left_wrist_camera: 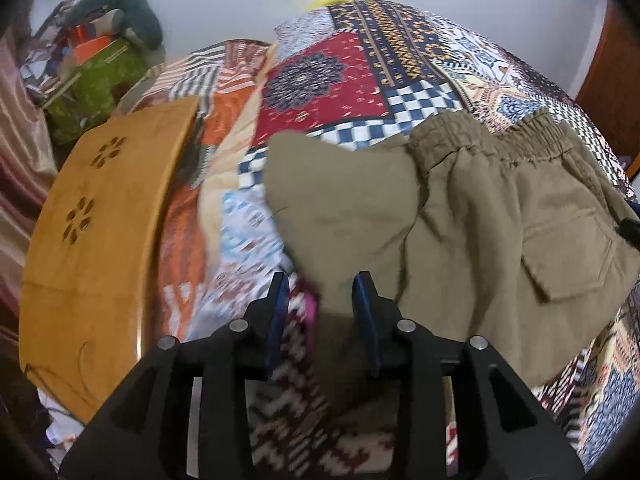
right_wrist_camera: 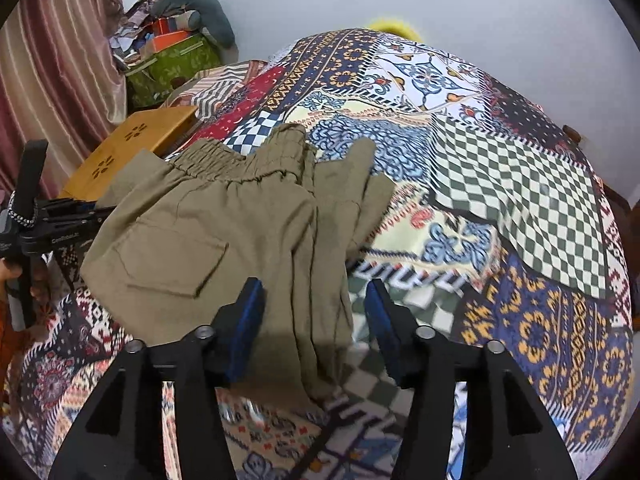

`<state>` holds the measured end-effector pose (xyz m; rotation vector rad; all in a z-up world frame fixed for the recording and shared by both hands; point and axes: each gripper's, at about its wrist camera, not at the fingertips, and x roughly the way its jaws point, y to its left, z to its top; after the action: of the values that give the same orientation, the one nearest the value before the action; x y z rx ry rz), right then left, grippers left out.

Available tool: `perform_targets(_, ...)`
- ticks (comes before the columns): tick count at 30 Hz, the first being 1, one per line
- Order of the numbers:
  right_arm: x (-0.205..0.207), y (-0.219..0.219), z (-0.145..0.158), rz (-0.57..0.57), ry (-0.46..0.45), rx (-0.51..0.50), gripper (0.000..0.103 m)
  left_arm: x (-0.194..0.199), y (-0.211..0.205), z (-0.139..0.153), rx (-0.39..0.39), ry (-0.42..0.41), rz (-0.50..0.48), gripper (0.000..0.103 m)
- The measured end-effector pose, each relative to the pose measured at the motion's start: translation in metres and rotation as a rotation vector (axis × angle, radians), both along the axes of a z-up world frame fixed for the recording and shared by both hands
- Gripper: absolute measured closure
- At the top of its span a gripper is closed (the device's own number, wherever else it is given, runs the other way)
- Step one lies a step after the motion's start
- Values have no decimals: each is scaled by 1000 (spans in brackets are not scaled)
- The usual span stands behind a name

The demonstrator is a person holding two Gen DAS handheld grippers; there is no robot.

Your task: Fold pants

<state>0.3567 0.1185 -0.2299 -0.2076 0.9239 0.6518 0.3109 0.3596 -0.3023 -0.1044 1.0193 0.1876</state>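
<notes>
**Inspector:** Report the position of the pants.

**Operator:** I see the pants (right_wrist_camera: 224,232) lying on the quilt (right_wrist_camera: 500,184), waistband (right_wrist_camera: 240,160) at the far end, back pocket (right_wrist_camera: 172,260) facing up. The cloth is doubled over on itself in several layers, with loose flaps.

**Inspector:** State of the left claw?

**Operator:** My left claw (left_wrist_camera: 324,284) is parted. A flap of the pants (left_wrist_camera: 500,216) runs down between its 2 fingers (left_wrist_camera: 366,300), but I see gaps on both sides, so it holds nothing. That view is blurred.

**Inspector:** And the right claw?

**Operator:** My right claw (right_wrist_camera: 316,292) is spread wide. The pants' edge lies between its 2 fingers (right_wrist_camera: 250,304), close to the left one; I cannot tell whether they touch. It has hold of nothing.

**Inspector:** Anything else on site?

**Operator:** A wooden board (left_wrist_camera: 92,248) with 2 flower cut-outs sits beside the quilt. A green box (right_wrist_camera: 172,64) stands by the curtain (right_wrist_camera: 48,64).
</notes>
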Motion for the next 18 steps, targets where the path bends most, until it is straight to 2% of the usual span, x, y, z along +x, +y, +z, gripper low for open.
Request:
perform_targets(4, -6, -15, 4, -11, 10, 21, 46, -18, 7, -1, 1, 10, 37, 68)
perform_targets(10, -18, -30, 13, -20, 18, 23, 45, -34, 3, 16, 33, 9, 63, 68)
perform_targets(13, -24, -32, 24, -20, -12, 13, 45, -41, -8, 37, 35, -21, 58, 68)
perform_targets(18, -45, -41, 66, -2, -90, 81, 45, -64, -42, 97, 21, -139, 26, 68)
